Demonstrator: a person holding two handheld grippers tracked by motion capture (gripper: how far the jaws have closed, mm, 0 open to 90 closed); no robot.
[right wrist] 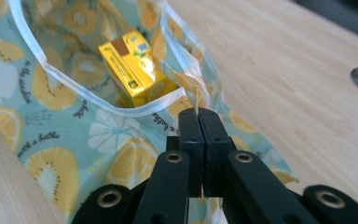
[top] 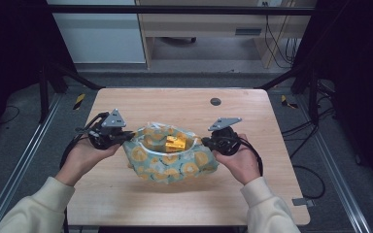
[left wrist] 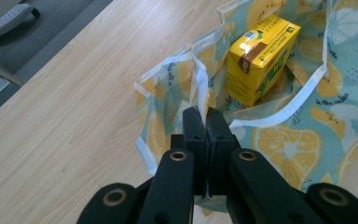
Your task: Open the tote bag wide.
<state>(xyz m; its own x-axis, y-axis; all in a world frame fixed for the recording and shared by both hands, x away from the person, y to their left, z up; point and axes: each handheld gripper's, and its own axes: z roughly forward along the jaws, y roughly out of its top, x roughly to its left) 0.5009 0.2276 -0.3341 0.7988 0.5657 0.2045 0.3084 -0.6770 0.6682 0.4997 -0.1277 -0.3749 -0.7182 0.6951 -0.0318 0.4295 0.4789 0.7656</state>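
Note:
A teal bag printed with orange slices (top: pixel 175 162) lies open in the middle of the wooden table (top: pixel 175 104). A yellow drink carton (top: pixel 176 143) rests inside it, also seen as the carton (left wrist: pixel 261 56) and the carton (right wrist: pixel 133 70). My left gripper (top: pixel 126 137) is shut on the bag's left rim; the white-edged rim (left wrist: pixel 200 88) rises from between the left gripper's (left wrist: pixel 204 119) closed jaws. My right gripper (top: pixel 208 141) is shut on the bag's right rim (right wrist: pixel 193 86), pinched between the right gripper's (right wrist: pixel 199 119) jaws. The bag's mouth is held spread between the two.
A round dark hole (top: pixel 215 101) sits in the table near its far edge. Black frame posts (top: pixel 46 87) stand at the table's back corners. Bare wood lies around the bag on all sides.

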